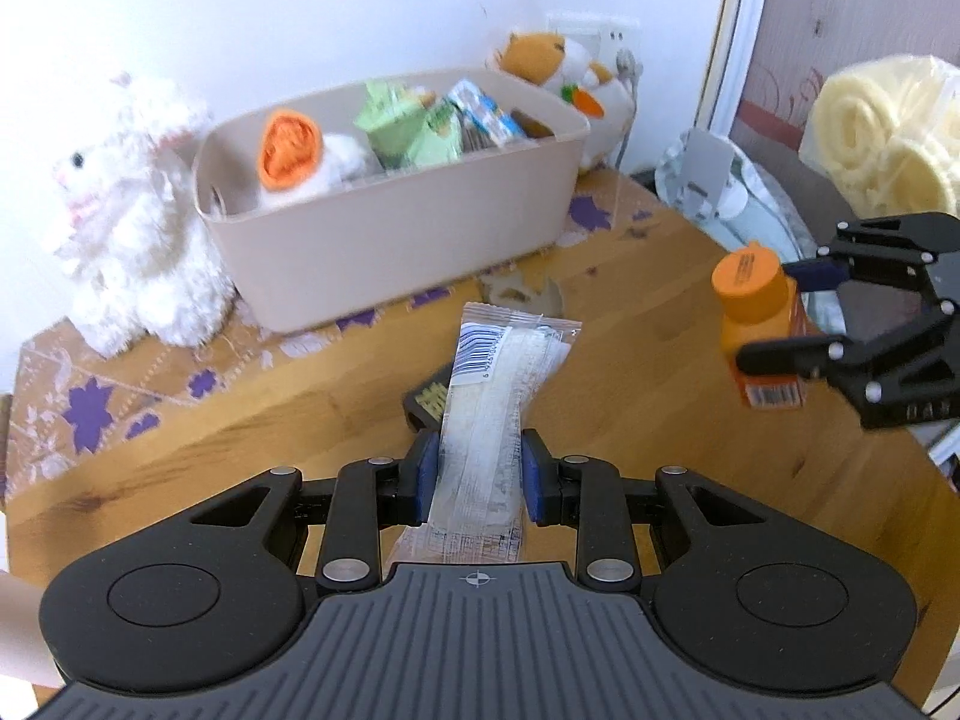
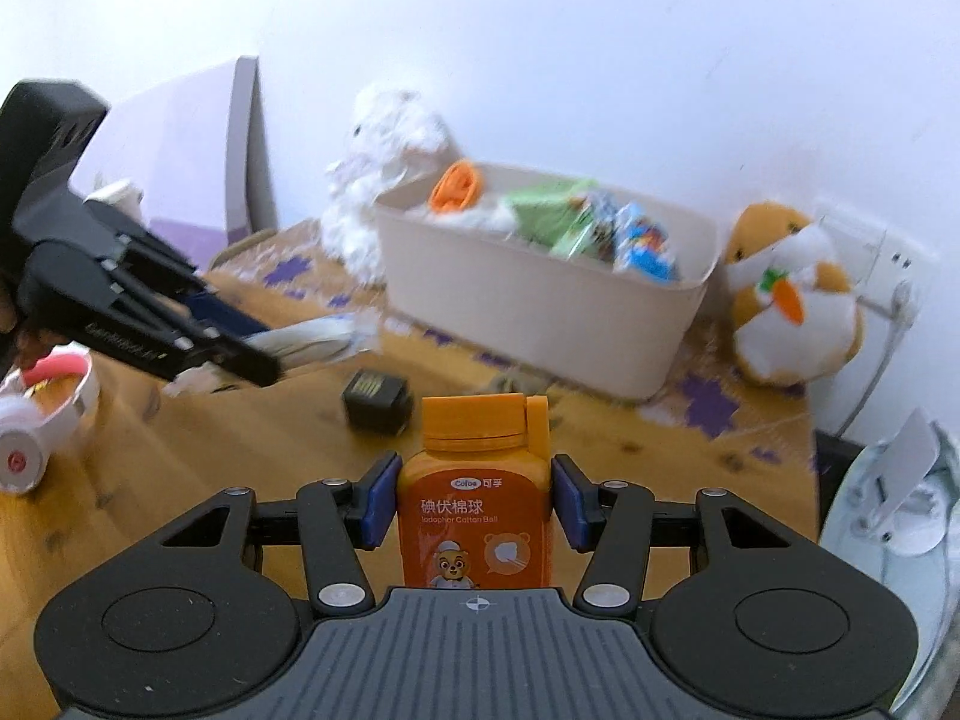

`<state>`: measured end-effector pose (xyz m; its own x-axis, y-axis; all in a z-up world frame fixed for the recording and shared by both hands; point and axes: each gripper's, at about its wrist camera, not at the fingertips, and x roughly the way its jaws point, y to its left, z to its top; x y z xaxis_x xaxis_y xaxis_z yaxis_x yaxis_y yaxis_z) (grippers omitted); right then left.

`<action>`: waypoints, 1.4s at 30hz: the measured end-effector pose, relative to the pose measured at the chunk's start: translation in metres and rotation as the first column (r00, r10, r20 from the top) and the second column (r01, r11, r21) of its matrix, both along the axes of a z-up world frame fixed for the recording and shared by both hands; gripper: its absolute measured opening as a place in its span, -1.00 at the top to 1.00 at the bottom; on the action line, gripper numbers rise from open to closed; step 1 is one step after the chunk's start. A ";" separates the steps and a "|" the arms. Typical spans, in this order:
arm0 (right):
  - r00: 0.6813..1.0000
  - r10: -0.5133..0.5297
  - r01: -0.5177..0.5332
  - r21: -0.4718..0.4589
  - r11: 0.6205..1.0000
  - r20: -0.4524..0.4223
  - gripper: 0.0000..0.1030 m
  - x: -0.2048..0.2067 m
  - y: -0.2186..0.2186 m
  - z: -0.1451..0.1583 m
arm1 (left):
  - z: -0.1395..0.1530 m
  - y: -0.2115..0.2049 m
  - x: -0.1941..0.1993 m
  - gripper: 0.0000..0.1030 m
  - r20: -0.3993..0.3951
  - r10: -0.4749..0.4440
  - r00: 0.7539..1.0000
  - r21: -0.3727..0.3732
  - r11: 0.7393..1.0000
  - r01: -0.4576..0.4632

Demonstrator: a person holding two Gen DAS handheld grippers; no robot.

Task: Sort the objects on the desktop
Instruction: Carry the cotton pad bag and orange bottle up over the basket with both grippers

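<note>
My left gripper (image 1: 478,477) is shut on a clear plastic packet with a barcode (image 1: 498,372), which sticks up and forward from the blue pads, held above the wooden table (image 1: 240,438). My right gripper (image 2: 474,501) is shut on an orange bottle of cotton balls (image 2: 474,516), upright between its pads. The left wrist view shows that bottle (image 1: 753,306) and the right gripper (image 1: 798,315) at the far right. The right wrist view shows the left gripper (image 2: 234,336) with the packet (image 2: 312,336) at the left. A beige bin (image 1: 384,222) holding snack packs and a plush stands at the back.
A small black box (image 2: 378,399) lies on the table below the packet. A white plush rabbit (image 1: 129,216) sits left of the bin, an orange hamster plush (image 2: 792,300) to its right. White and pink headphones (image 2: 42,414) lie at the left. Foam rolls (image 1: 888,138) stand off the table's right side.
</note>
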<state>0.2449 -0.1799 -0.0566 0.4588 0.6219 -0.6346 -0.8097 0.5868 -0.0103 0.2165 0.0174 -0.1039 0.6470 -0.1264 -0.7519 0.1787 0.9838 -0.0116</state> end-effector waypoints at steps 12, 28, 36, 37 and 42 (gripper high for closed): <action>0.990 -0.060 0.053 0.057 0.997 0.129 0.01 0.042 0.008 0.051 | 0.051 0.027 0.017 0.44 0.136 0.048 0.990 0.027 0.998 -0.052; 0.980 -0.063 0.051 0.068 0.996 0.190 0.01 0.108 0.037 0.091 | 0.102 0.054 0.079 0.43 0.272 0.113 0.956 0.093 0.985 -0.143; 0.979 -0.082 0.072 0.057 0.996 0.189 0.01 0.156 0.064 0.093 | 0.099 0.050 0.124 0.43 0.292 0.148 0.945 0.145 0.970 -0.197; 0.979 -0.085 0.076 0.056 0.996 0.185 0.01 0.162 0.068 0.092 | 0.097 0.050 0.130 0.43 0.289 0.154 0.945 0.153 0.967 -0.204; 0.980 -0.111 0.105 0.048 0.993 0.167 0.01 0.185 0.084 0.083 | 0.088 0.057 0.159 0.43 0.259 0.209 0.943 0.134 0.959 -0.249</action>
<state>0.4302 -0.0962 0.0262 0.6231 0.5853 -0.5189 -0.7300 0.6733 -0.1171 0.3754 0.0747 -0.0164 0.8072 0.1572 -0.5690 -0.0742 0.9833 0.1664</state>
